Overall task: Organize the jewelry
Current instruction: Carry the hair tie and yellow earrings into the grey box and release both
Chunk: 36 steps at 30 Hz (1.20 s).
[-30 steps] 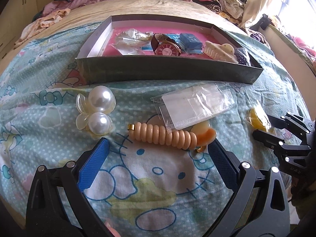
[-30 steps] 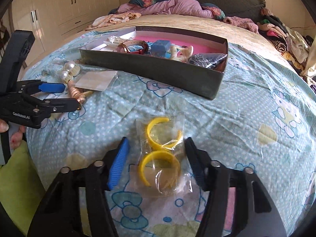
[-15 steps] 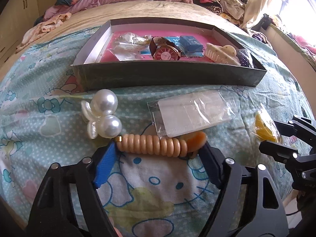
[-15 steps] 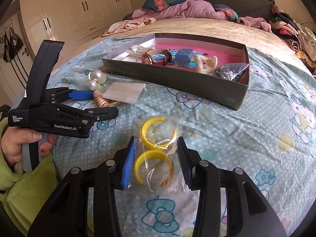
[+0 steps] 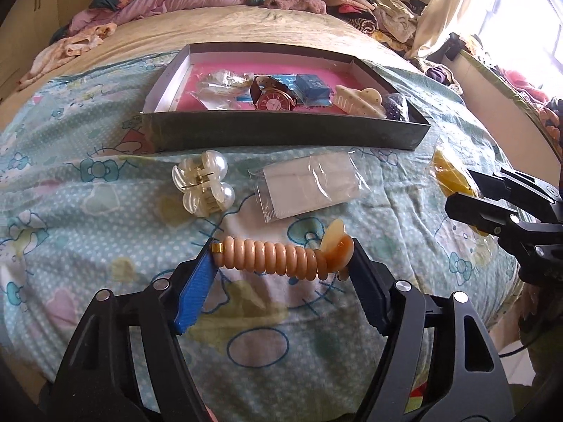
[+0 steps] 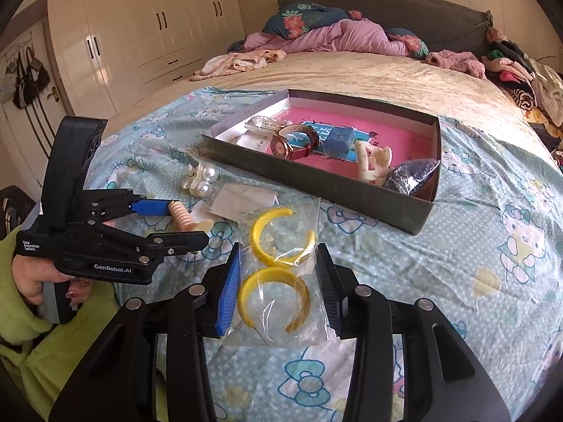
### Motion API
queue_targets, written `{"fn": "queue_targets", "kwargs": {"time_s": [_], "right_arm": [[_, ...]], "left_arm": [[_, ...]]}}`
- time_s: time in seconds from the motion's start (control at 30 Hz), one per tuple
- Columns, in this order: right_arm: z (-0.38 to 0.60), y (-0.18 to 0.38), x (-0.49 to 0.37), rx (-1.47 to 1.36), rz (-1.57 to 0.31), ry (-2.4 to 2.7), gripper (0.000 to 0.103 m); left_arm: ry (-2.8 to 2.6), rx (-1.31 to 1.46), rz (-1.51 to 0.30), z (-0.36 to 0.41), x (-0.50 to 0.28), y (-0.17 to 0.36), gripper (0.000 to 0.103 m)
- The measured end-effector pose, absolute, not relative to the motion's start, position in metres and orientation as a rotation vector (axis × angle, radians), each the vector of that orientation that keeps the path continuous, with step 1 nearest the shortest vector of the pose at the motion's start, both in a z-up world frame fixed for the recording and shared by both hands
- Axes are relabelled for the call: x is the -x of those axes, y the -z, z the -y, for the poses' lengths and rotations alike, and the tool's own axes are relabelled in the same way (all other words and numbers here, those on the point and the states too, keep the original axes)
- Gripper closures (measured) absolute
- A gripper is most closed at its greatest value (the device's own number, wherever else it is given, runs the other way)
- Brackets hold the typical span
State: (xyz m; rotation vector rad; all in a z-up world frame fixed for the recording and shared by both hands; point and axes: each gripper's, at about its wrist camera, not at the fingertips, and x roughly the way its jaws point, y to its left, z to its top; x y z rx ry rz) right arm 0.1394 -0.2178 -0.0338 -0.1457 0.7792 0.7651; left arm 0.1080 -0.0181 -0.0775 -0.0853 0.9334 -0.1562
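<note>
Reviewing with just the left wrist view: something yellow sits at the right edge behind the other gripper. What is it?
Observer: Two yellow C-shaped hoops sealed in a clear bag, flat on the Hello Kitty bedsheet.
Reviewer: Is the right gripper gripping it?
Observer: Not clearly. It is open astride the bag, with the pads at its side edges and the bag unsqueezed.
Reviewer: Who holds the left one?
Observer: A green-sleeved hand holds the left gripper, which pinches the beaded hair clip end to end.
</note>
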Motion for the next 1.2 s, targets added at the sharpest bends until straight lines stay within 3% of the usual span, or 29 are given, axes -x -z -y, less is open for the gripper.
{"fn": "queue_targets", "kwargs": {"time_s": [1.2], "right_arm": [[0.188, -0.007, -0.196, 0.134, -0.645, -0.787, 0.063]], "left_arm": [[0.052, 0.109, -0.795, -0.019, -0.155, 0.023, 0.039]]}}
